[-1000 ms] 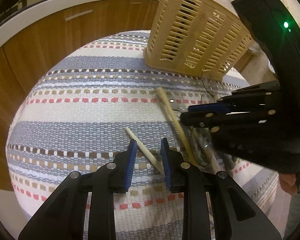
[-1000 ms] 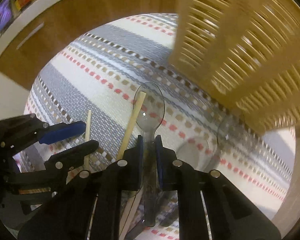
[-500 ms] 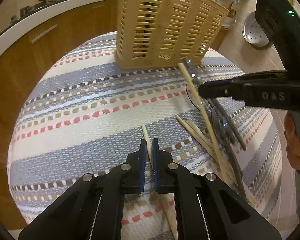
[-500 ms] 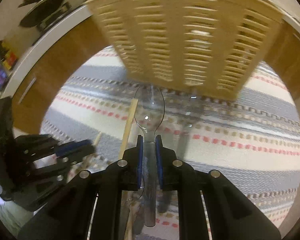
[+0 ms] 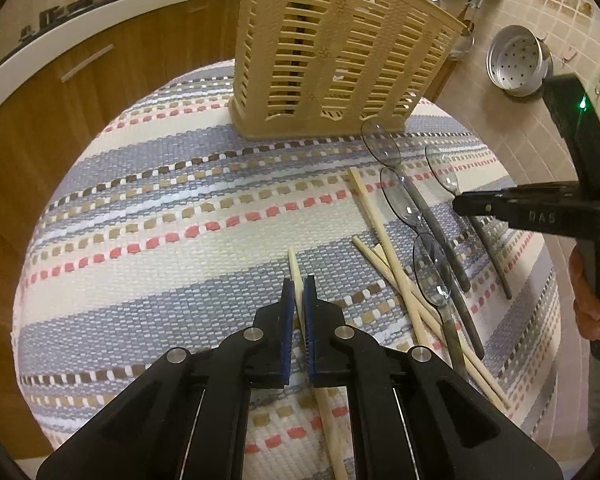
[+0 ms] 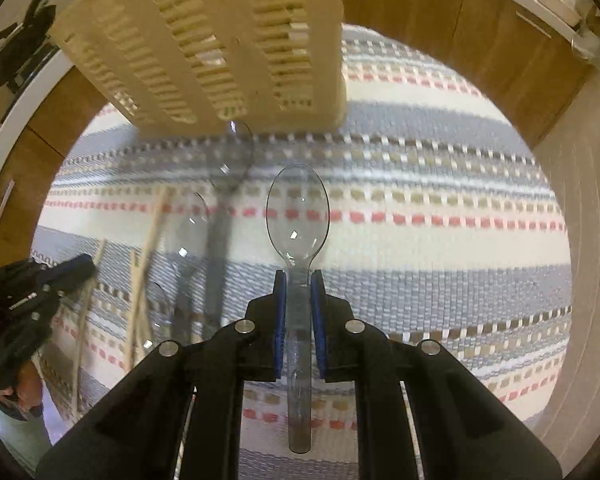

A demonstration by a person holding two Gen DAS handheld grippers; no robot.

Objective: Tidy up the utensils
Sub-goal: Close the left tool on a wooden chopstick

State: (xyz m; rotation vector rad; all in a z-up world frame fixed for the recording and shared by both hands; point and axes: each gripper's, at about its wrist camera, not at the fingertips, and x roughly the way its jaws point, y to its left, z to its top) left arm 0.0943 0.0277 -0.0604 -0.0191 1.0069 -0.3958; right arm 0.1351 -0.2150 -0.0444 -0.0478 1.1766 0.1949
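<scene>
While left hand-held gripper (image 5: 299, 298) pinches chopstick (image 5: 296, 276), right (image 6: 299, 292) clamps spoon (image 6: 298, 216).

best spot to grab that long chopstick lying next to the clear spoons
Grip the long chopstick near its far tip, by the basket, coming straight down from above with the tongs across it. That end lies bare on the cloth; nearer, it crosses other chopsticks and spoon handles.

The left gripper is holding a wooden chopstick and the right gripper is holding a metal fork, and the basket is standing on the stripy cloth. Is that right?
Not quite. The right gripper holds a clear plastic spoon, not a metal fork; the right wrist view shows its see-through bowl. The rest is right: the left gripper is shut on a wooden chopstick, and the basket stands on the stripy cloth.
</scene>
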